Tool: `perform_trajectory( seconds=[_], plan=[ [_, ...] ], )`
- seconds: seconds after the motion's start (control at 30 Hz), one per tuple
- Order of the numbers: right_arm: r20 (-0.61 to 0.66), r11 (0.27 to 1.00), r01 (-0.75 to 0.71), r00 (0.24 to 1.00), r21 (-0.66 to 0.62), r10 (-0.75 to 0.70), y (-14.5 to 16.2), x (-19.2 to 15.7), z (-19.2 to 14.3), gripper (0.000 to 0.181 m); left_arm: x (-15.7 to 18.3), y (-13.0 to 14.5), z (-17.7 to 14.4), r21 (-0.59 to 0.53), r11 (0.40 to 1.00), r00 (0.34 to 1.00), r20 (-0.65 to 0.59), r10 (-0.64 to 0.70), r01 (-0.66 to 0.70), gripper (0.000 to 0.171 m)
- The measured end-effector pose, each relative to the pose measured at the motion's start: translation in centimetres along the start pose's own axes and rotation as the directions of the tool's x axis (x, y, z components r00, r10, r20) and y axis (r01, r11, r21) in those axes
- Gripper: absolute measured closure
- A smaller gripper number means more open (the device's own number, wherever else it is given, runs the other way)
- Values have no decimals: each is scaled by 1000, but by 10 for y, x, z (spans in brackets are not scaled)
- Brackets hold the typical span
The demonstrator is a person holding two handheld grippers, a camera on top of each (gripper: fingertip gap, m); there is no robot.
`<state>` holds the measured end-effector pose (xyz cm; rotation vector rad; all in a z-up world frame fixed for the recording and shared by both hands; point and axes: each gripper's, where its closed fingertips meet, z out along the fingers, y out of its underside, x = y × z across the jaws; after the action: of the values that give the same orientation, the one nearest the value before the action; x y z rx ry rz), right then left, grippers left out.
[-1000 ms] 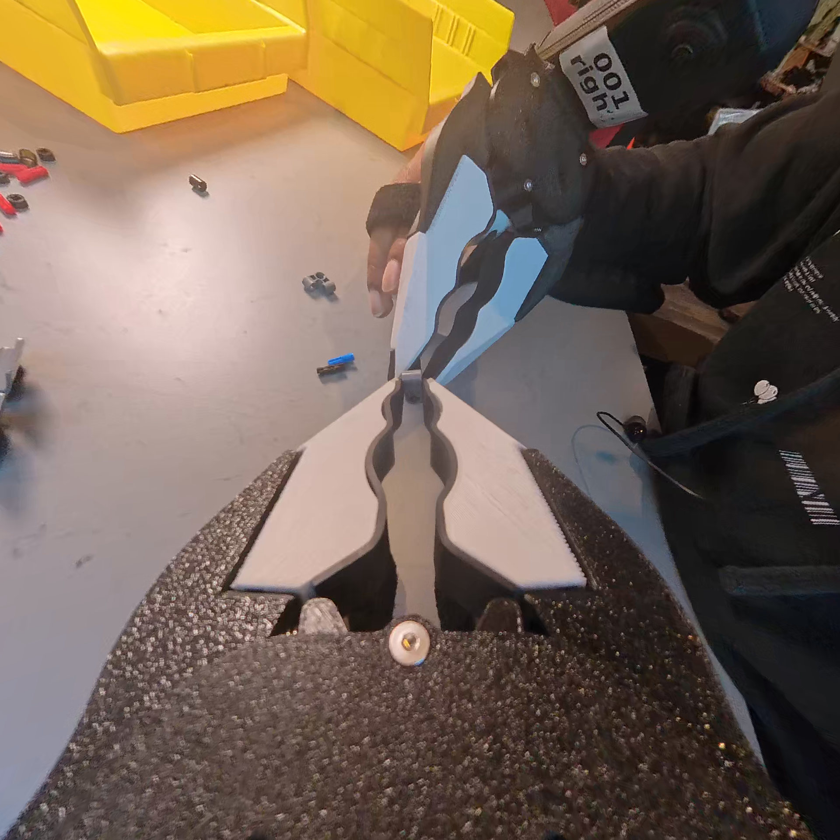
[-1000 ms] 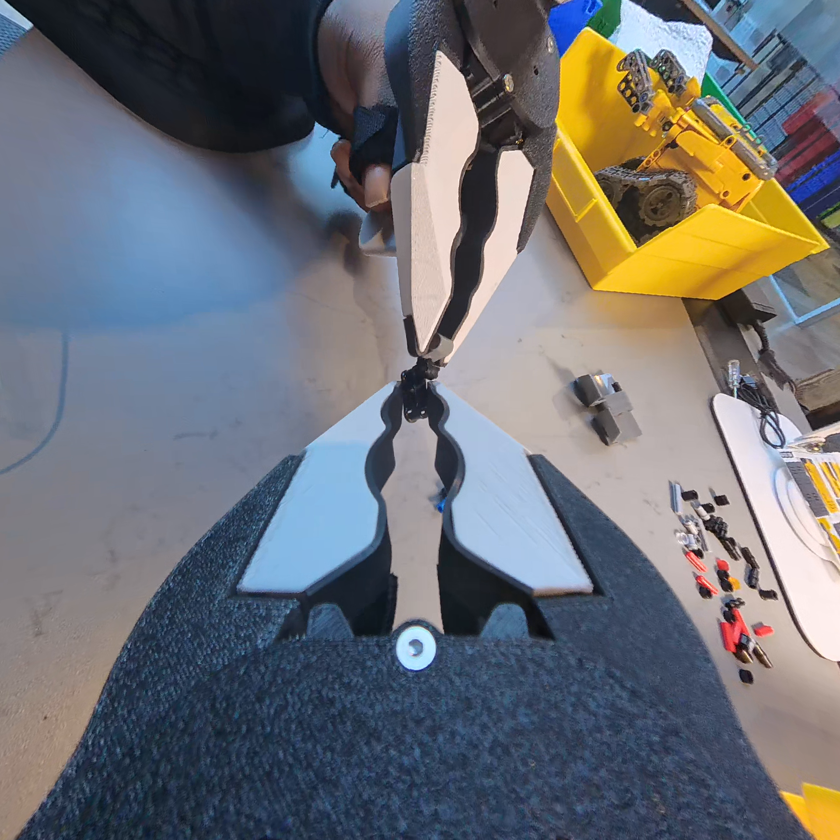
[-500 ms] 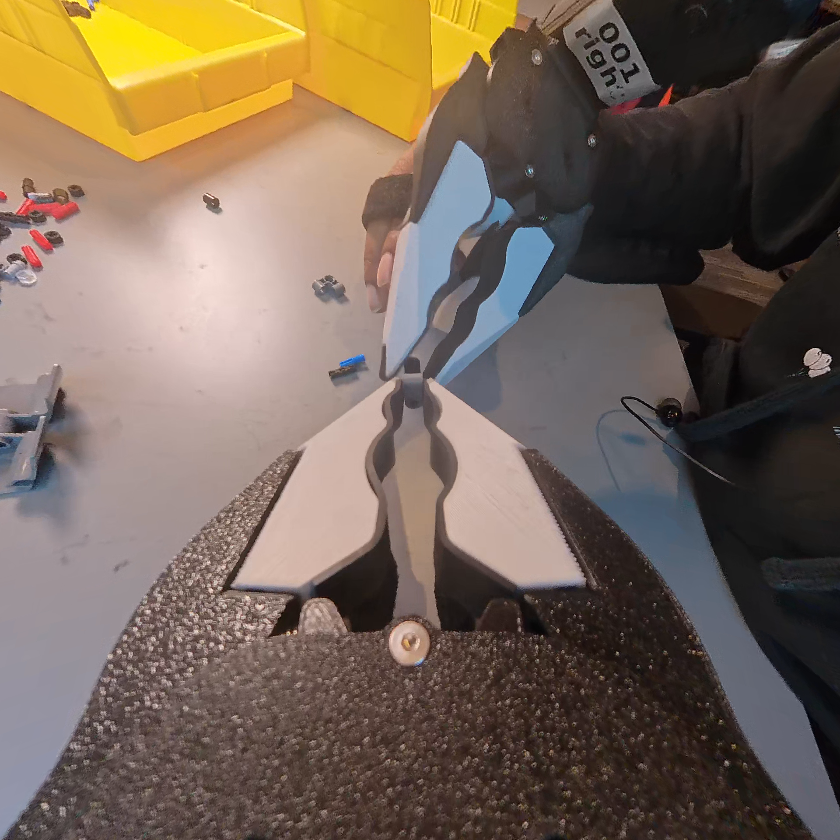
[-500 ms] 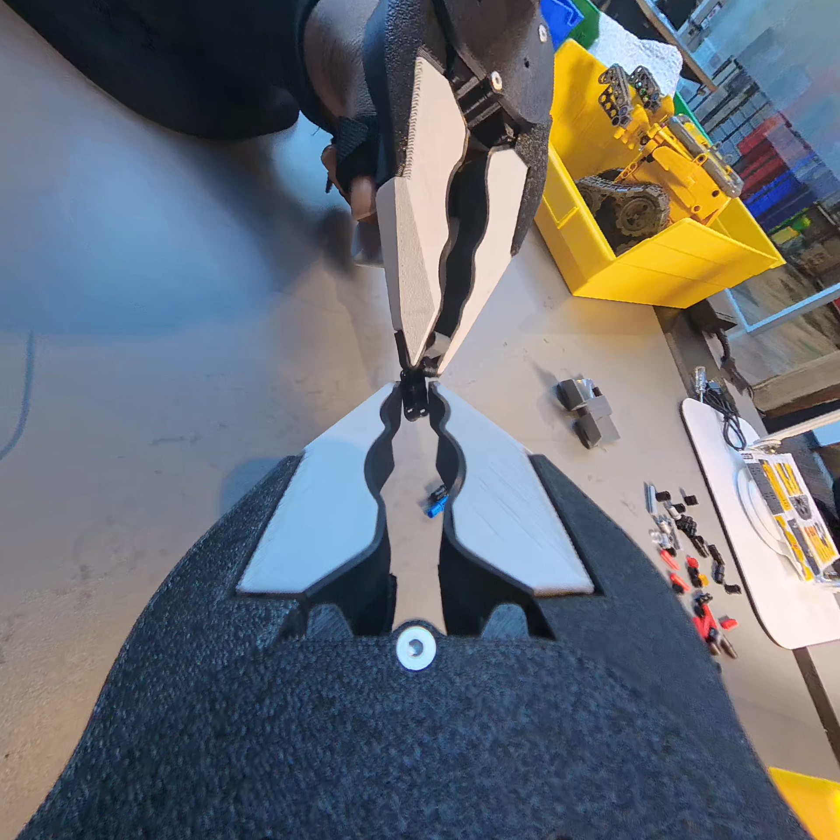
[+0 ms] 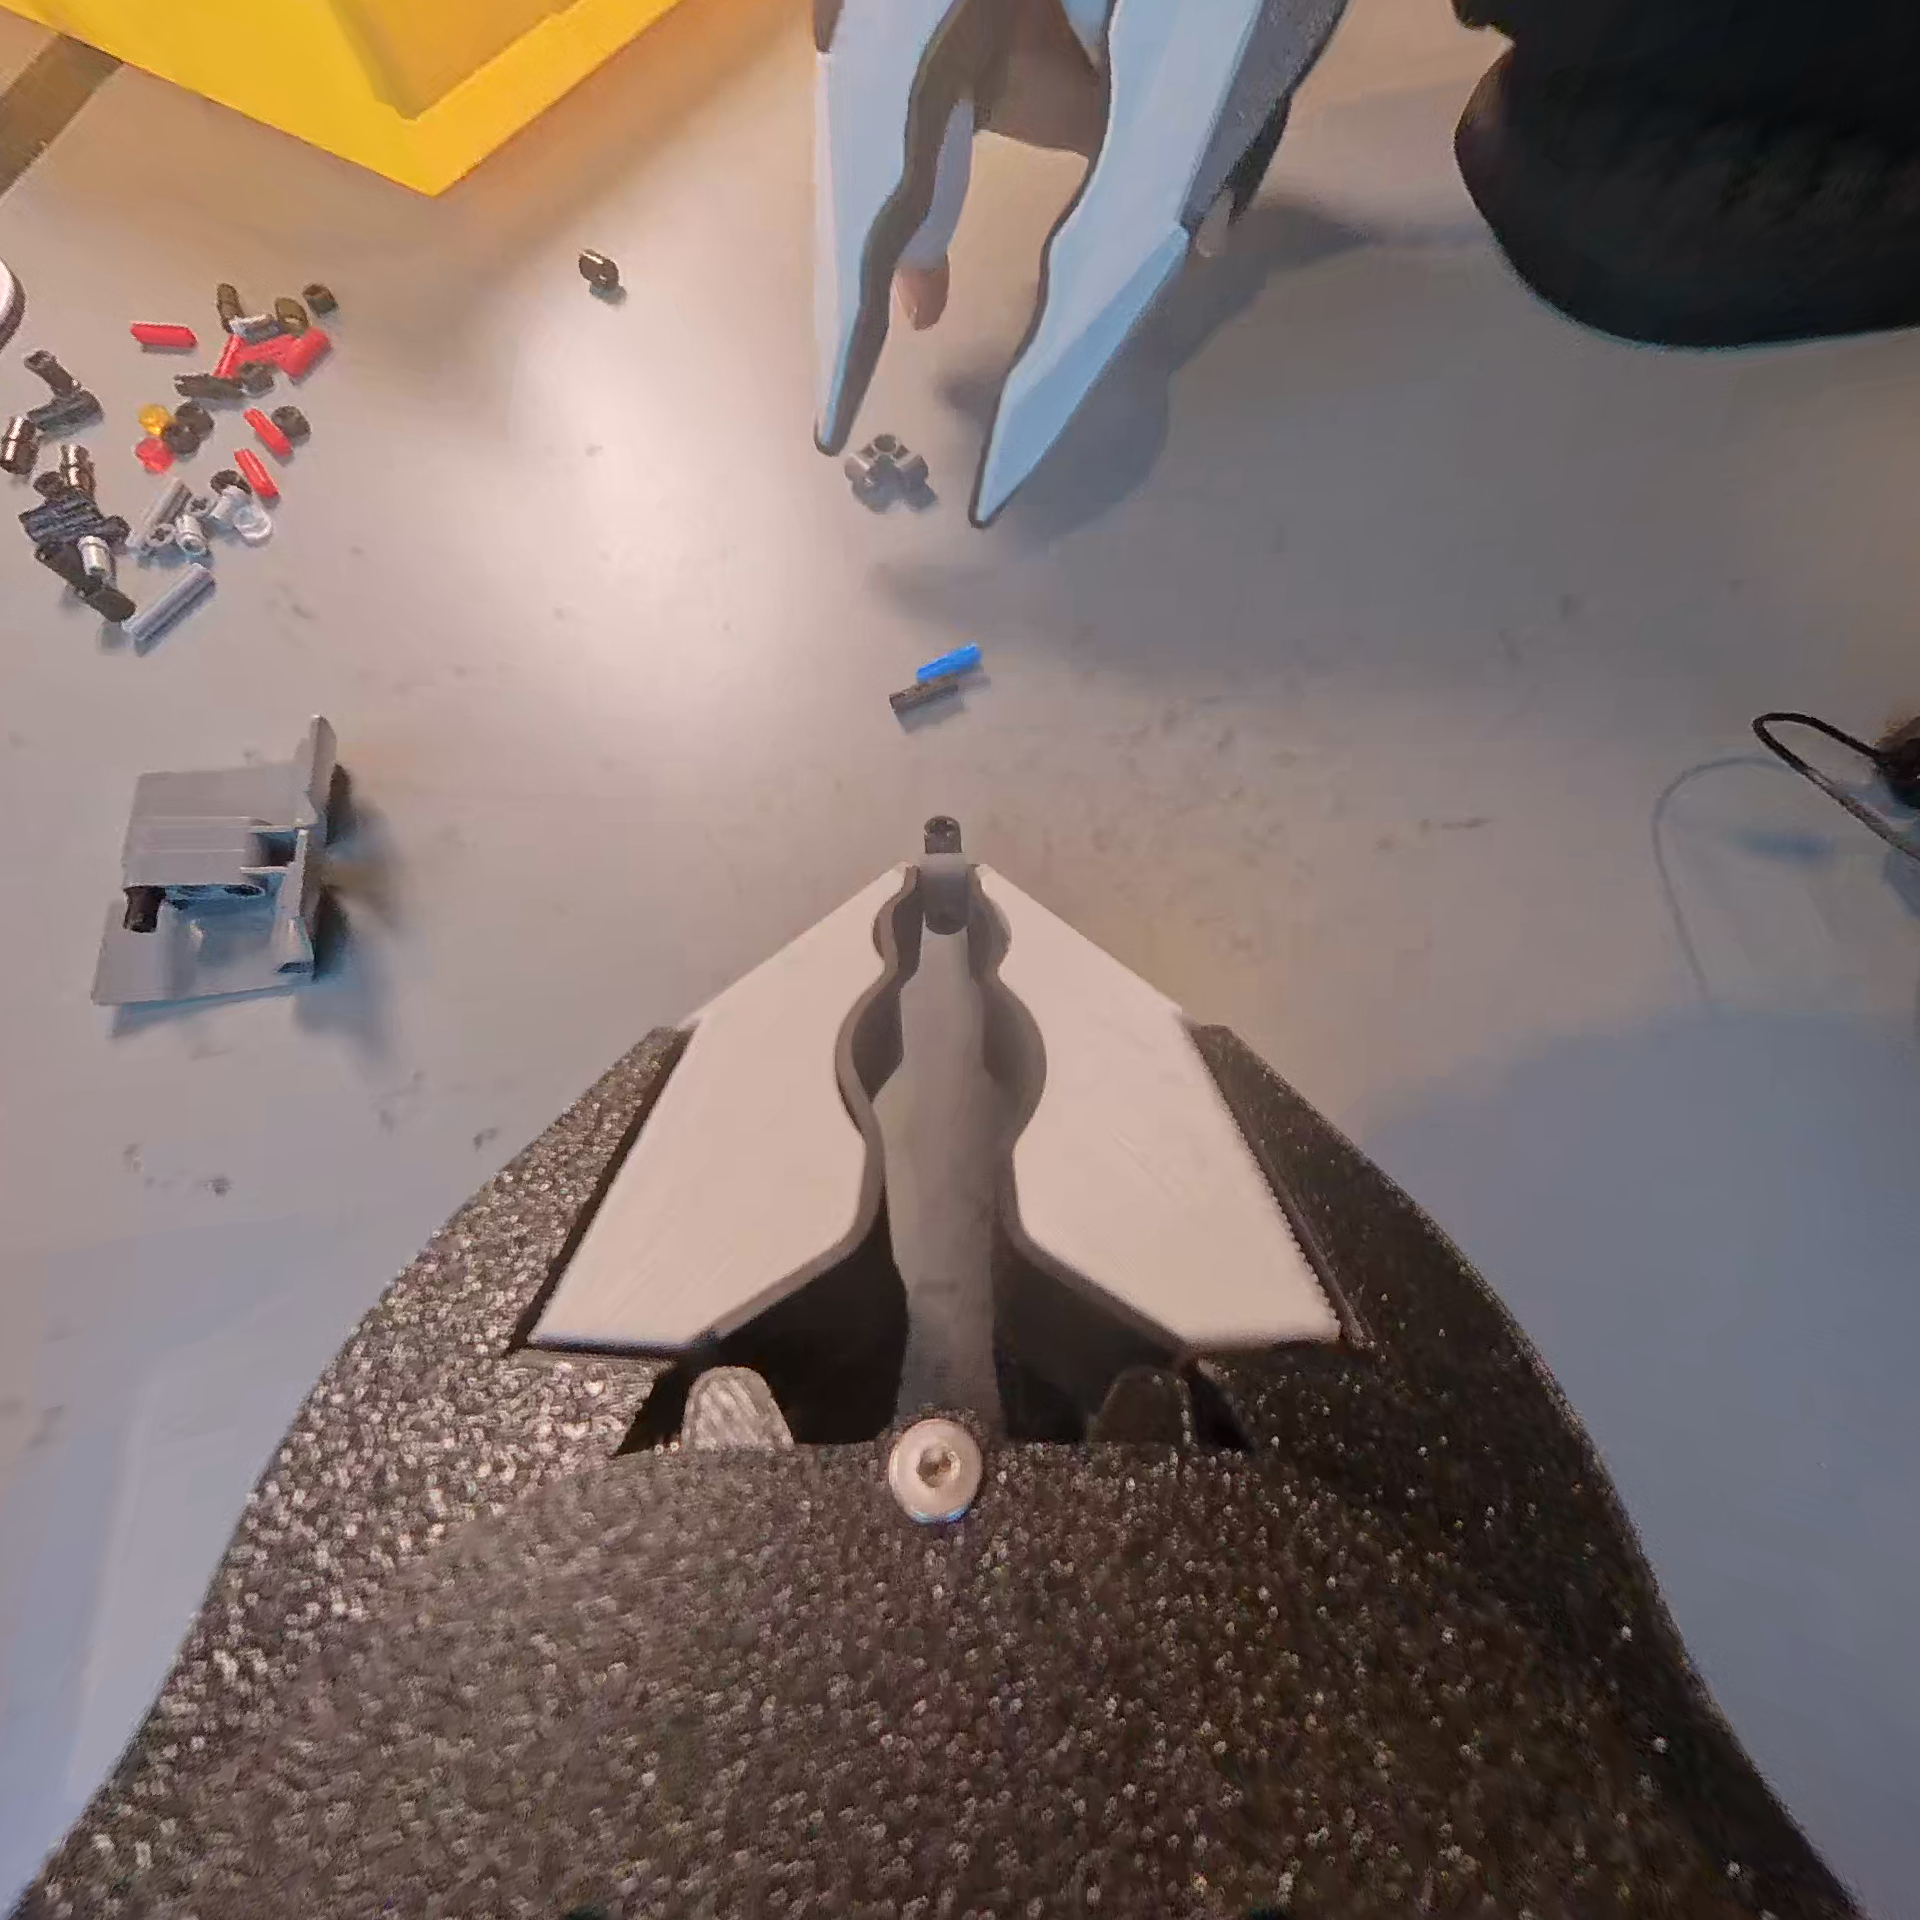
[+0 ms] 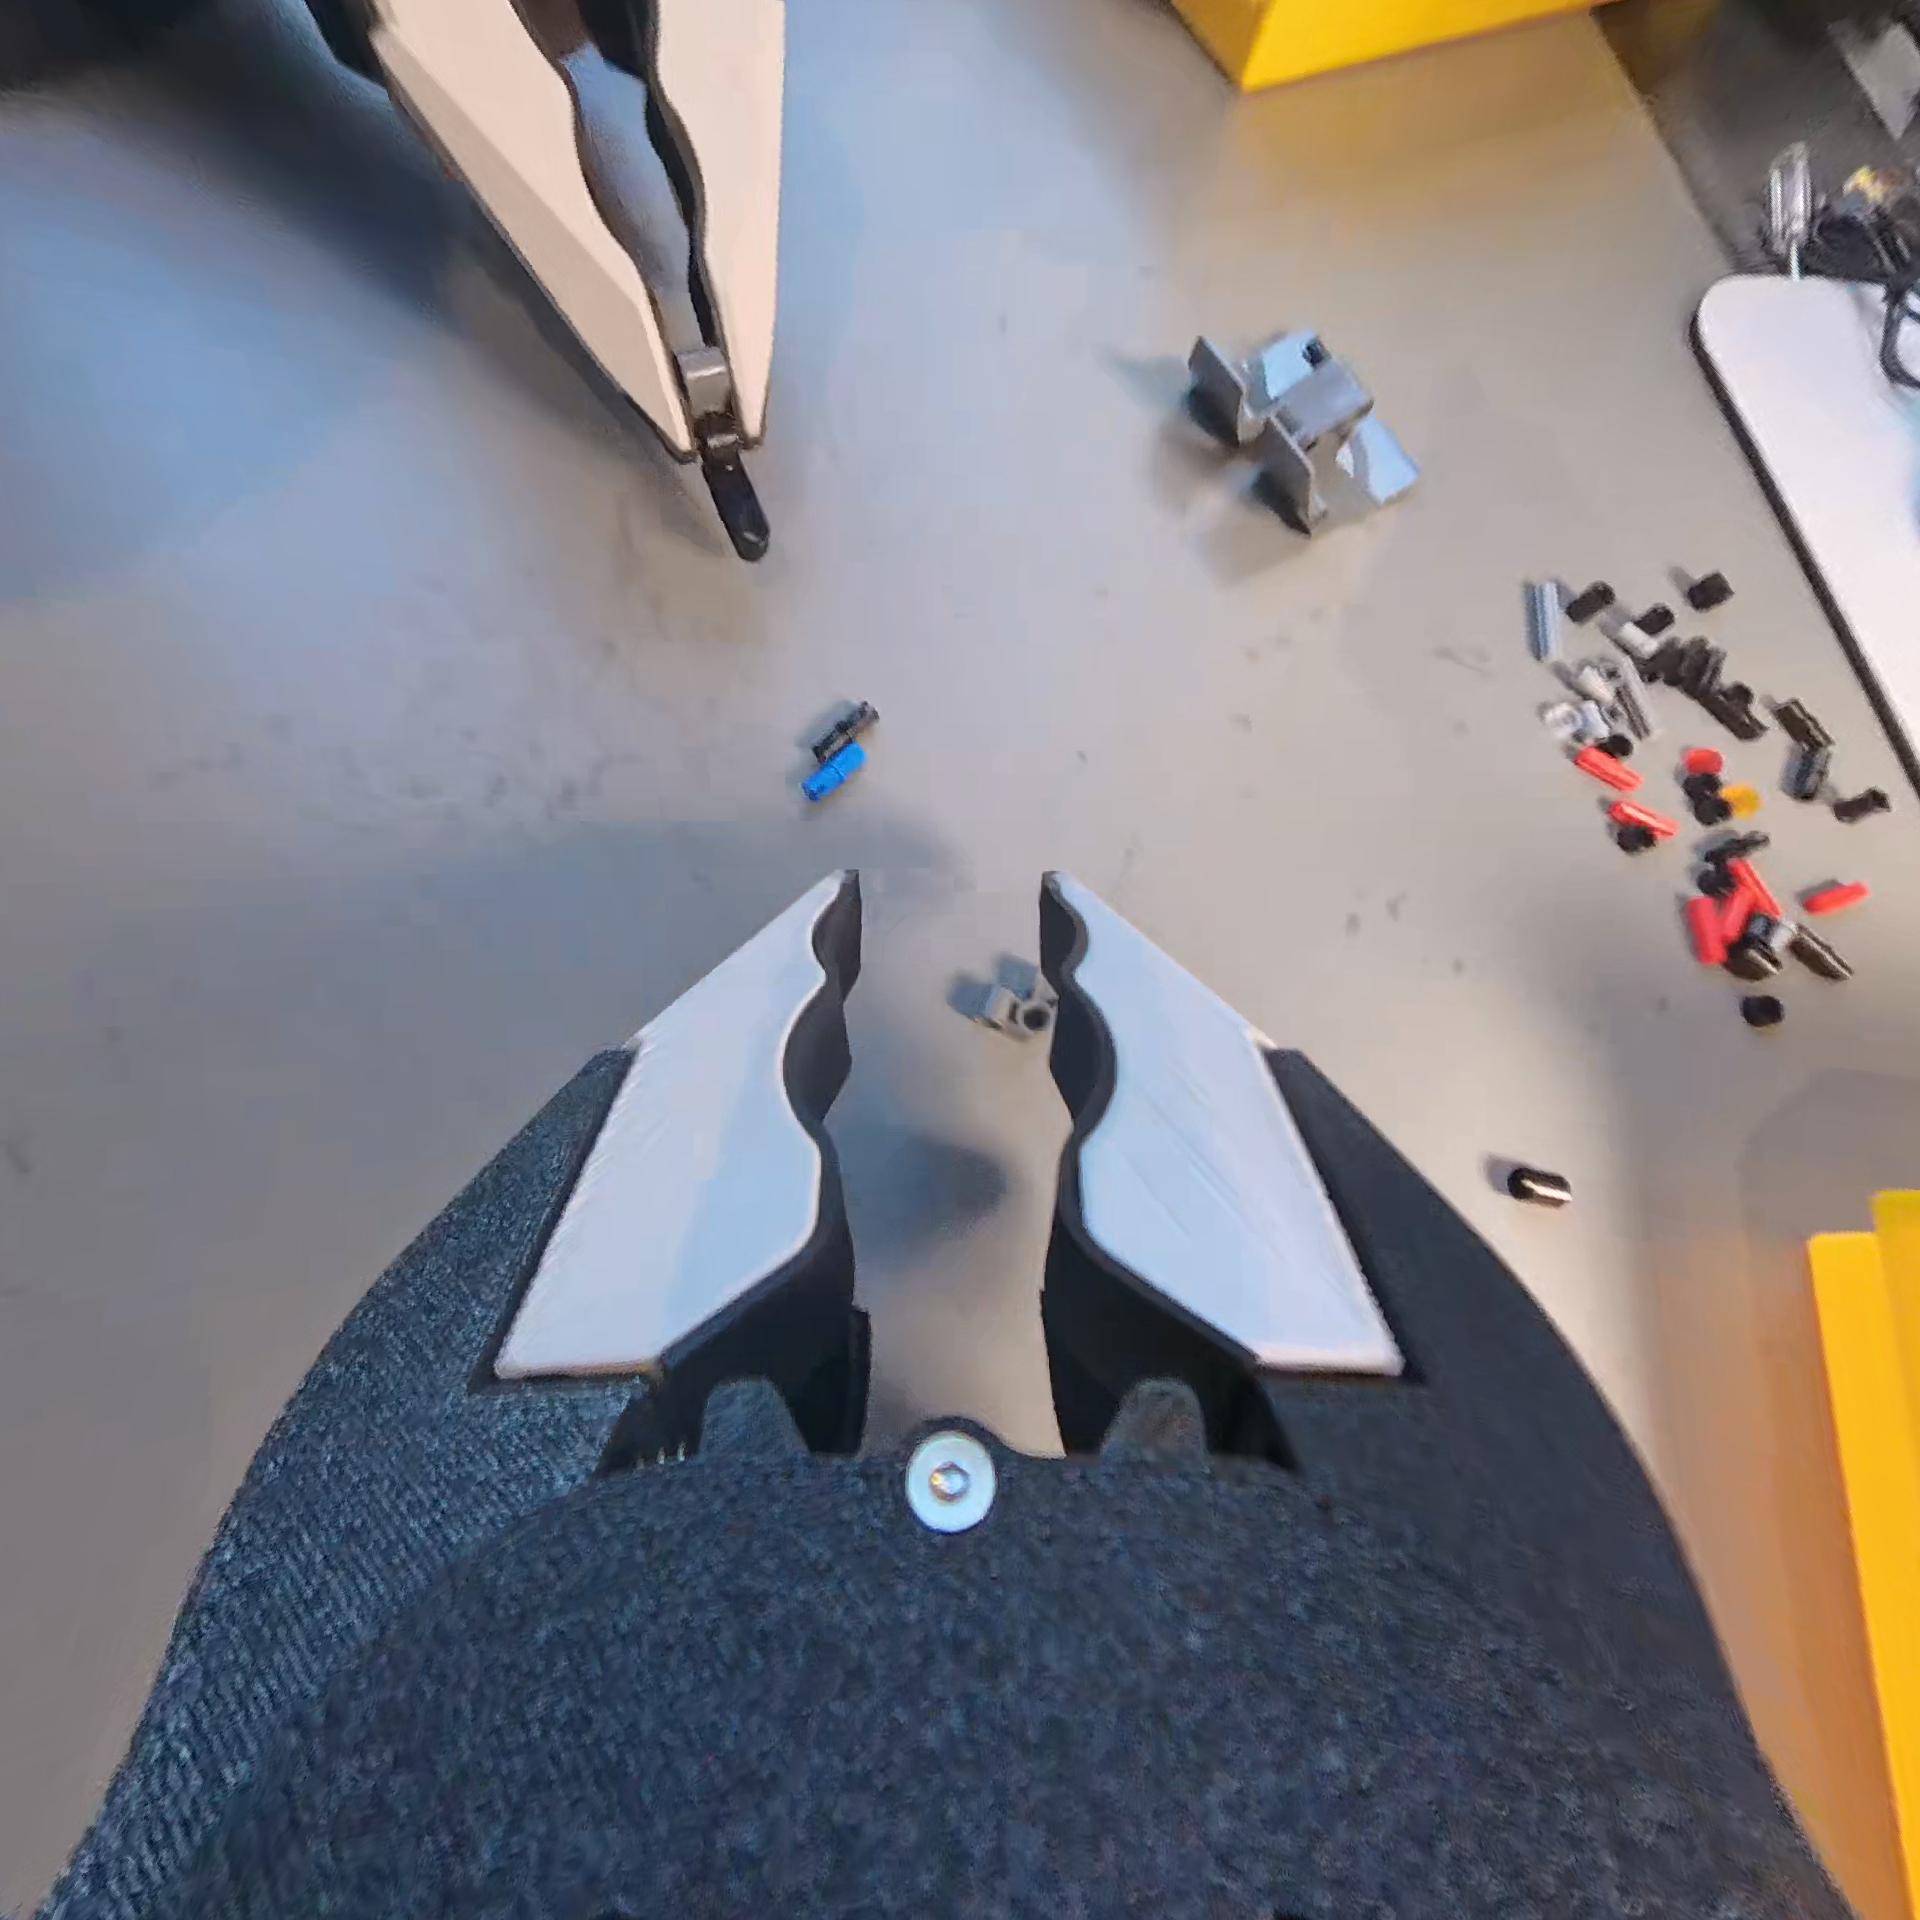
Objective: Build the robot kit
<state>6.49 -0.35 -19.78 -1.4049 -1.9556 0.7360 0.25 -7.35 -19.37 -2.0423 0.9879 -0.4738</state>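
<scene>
Left tongs (image 5: 943, 883) are pressed together on a small dark grey piece (image 5: 943, 868) with a black stub poking past the tips, while the right tongs (image 6: 951, 883) stand spread and hold nothing. Half a second ago the two pairs met tip to tip, each nipping one end of the joined bits. Now they have drawn apart, the right pair has let go, and the joined piece rides with the left pair alone. Taking the blue-and-black pin (image 5: 935, 677) lying on the grey table (image 5: 1351, 831) as the mark, the left tongs hover just on the near side of it in the left wrist view. The right tongs have dropped to the table on its far side. Their tips straddle a little grey connector (image 6: 1006, 1003), which lies close against one finger; whether it touches I cannot tell. Off to the pin's left sits a grey block assembly (image 5: 223, 862). Beyond that block lie scattered red, black and grey bits (image 5: 177, 436), and farther off a yellow bin (image 5: 416, 83).
</scene>
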Motion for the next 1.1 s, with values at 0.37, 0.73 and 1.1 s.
perform_trajectory(
  seconds=[0.37,0.73,1.1],
  plan=[
    [-39,989,-106,994,-106,102,26,18,-6,172,1,3,2,-28,999,999,11,33,-32,165],
    [-33,995,-52,998,-85,50,10,7,-6,167,-2,5,2,-31,999,999,21,25,-24,165],
    [-46,980,-155,988,-121,151,14,16,9,159,-3,6,2,-43,998,999,33,40,-38,165]
  ],
)
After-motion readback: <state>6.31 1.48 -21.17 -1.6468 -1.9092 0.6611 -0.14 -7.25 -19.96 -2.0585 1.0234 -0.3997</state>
